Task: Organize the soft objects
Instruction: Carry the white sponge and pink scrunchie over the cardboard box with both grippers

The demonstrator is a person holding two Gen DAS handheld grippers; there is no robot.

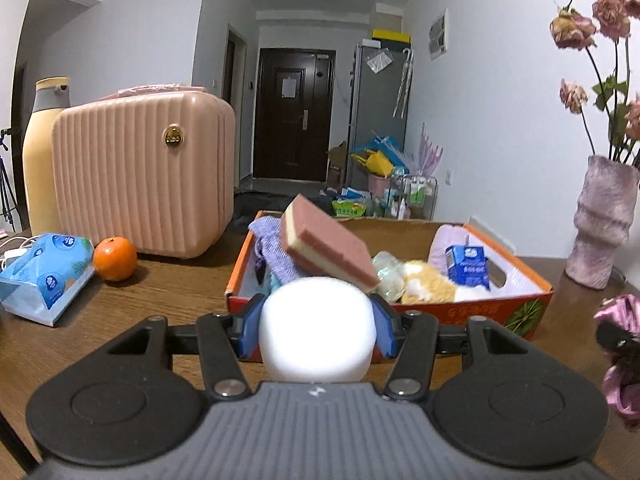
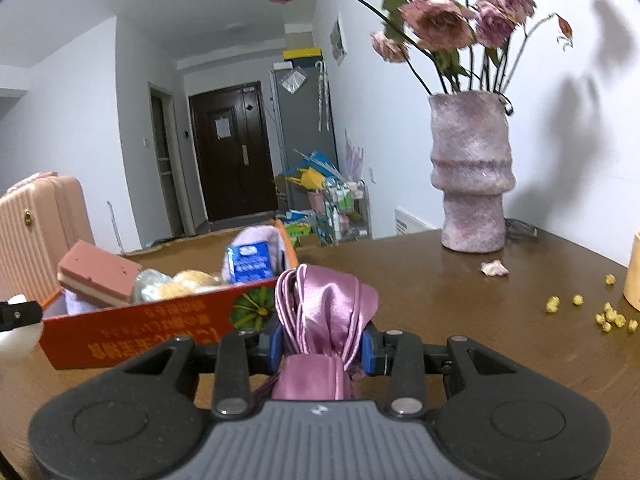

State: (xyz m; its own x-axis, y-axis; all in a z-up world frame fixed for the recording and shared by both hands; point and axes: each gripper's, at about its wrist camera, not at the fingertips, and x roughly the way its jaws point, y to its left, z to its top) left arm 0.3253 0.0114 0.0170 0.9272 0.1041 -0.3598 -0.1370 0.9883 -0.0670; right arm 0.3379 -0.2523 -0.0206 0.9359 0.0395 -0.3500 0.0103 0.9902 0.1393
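I have both tools loaded now. My left tool (image 1: 316, 332) grips a white foam ball (image 1: 318, 328) between its blue pads, and it hangs just before the near wall of the orange cardboard box (image 1: 472, 308). My right tool (image 2: 322, 346) is closed tight on a bunch of pink satin fabric with cords (image 2: 324, 304), beside the right corner of the box.

The box stands on the brown surface (image 1: 168, 280) and is already rather full — a pink sponge (image 1: 328, 244) lies tilted on a purple cloth (image 1: 272, 240), and behind them I see a yellow plush toy (image 1: 428, 280) and a blue carton (image 1: 468, 266).

I judge the step in hand is to bring each soft thing over the rim and let it go inside. To do this well, I should lift the ball clear of the near wall first, then go toward the free place in the front — not on the tilted sponge, from where a ball can roll out. The fabric has loose cords, so I should carry it fully above the box before opening, otherwise the ends may hang over the edge.
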